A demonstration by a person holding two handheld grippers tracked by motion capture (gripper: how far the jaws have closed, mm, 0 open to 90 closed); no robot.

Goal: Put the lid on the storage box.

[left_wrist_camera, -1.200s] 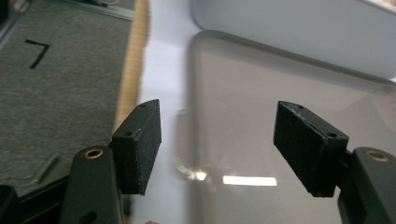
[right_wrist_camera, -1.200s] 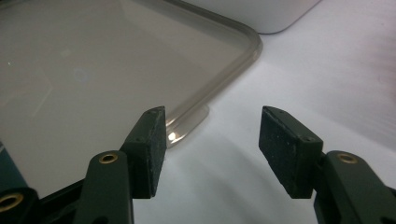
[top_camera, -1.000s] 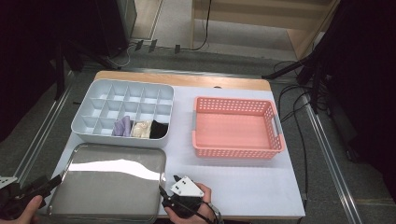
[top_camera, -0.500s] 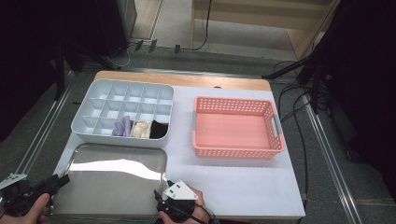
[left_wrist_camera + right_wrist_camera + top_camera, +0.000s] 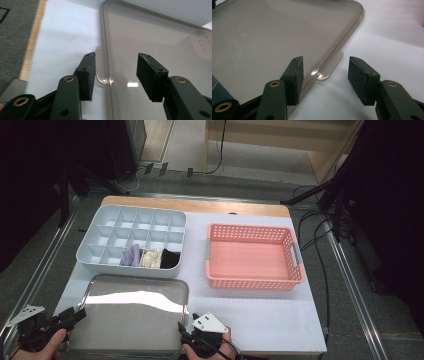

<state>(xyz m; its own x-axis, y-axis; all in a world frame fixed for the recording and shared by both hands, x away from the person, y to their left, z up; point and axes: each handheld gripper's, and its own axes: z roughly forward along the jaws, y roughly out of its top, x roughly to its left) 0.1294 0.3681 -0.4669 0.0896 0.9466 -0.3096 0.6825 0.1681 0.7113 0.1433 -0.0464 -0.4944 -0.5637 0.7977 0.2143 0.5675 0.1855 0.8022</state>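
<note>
Left gripper (image 5: 75, 314), at the near left table (image 5: 260, 320) corner: jaws partly apart and lately closing, straddling the lid's (image 5: 132, 315) left rim and small tab (image 5: 100, 67), pads not yet pressing. The lid (clear, glossy) lies flat near the front edge, just before the grey organizer (image 5: 132, 240). Right gripper (image 5: 184, 330): jaws likewise apart, lately narrowing, astride the lid's right rim and tab (image 5: 329, 68), untouched. Farther right stands the pink basket (image 5: 252, 257).
</note>
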